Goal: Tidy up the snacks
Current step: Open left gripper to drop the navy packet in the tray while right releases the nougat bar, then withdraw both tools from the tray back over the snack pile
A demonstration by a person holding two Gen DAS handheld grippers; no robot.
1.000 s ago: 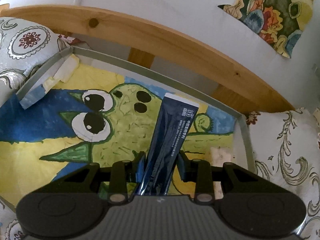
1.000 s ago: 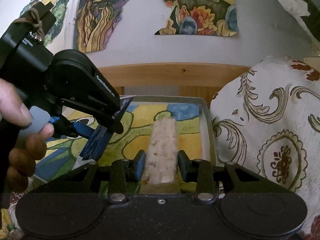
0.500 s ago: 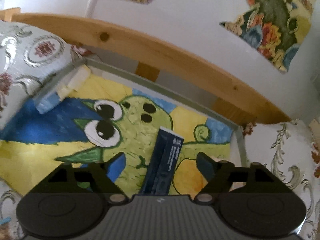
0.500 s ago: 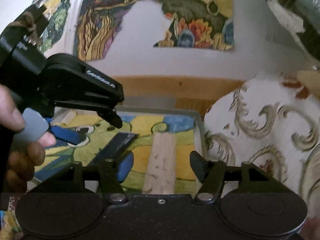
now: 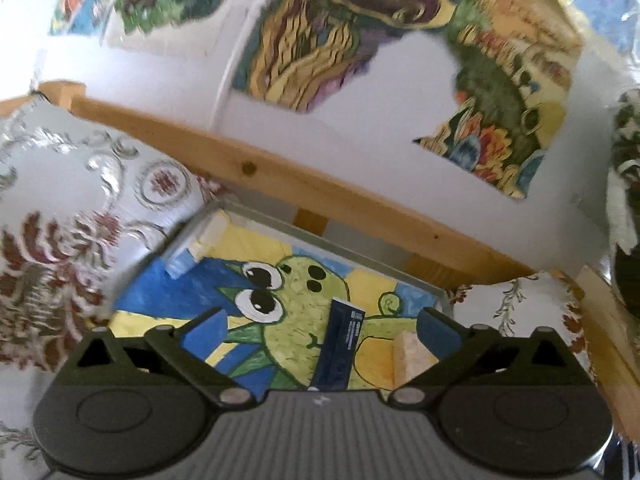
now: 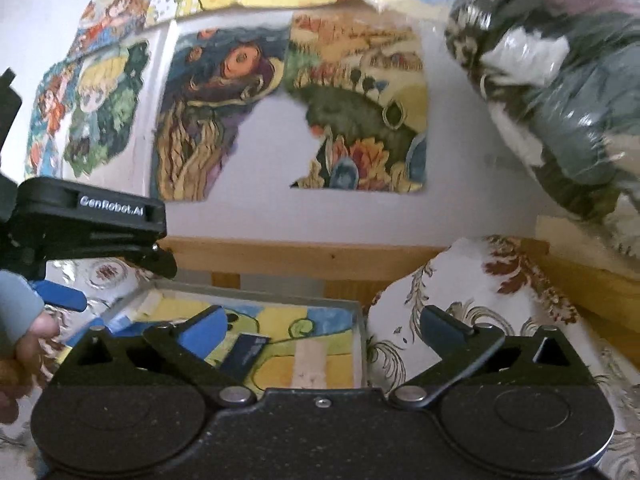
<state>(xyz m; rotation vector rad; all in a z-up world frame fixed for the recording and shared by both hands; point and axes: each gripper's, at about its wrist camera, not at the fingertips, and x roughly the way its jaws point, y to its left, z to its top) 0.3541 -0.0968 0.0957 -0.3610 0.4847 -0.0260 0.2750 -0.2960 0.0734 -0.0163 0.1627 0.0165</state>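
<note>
A dark blue snack packet (image 5: 339, 346) lies flat in a grey tray (image 5: 332, 250) whose floor bears a green cartoon creature. Right of it lies a pale beige snack bar (image 5: 408, 356). My left gripper (image 5: 320, 332) hangs open above them, raised off the tray, holding nothing. In the right wrist view the same blue packet (image 6: 244, 354) and beige bar (image 6: 310, 364) lie side by side in the tray (image 6: 362, 344). My right gripper (image 6: 322, 330) is open and empty, pulled back above them. The left gripper body (image 6: 92, 220) and a hand (image 6: 28, 340) show at the left.
Patterned cushions (image 5: 72, 220) (image 6: 472, 304) flank the tray on both sides. A wooden rail (image 5: 320, 196) runs behind it, below a white wall with colourful pictures (image 6: 356, 112). A plastic-wrapped bundle (image 6: 560, 88) hangs at the upper right. A small white and blue piece (image 5: 200, 248) sits in the tray's far left corner.
Both grippers opened and let go: the blue packet and the beige bar now lie in the tray. Both grippers have since risen and pulled back from the tray.
</note>
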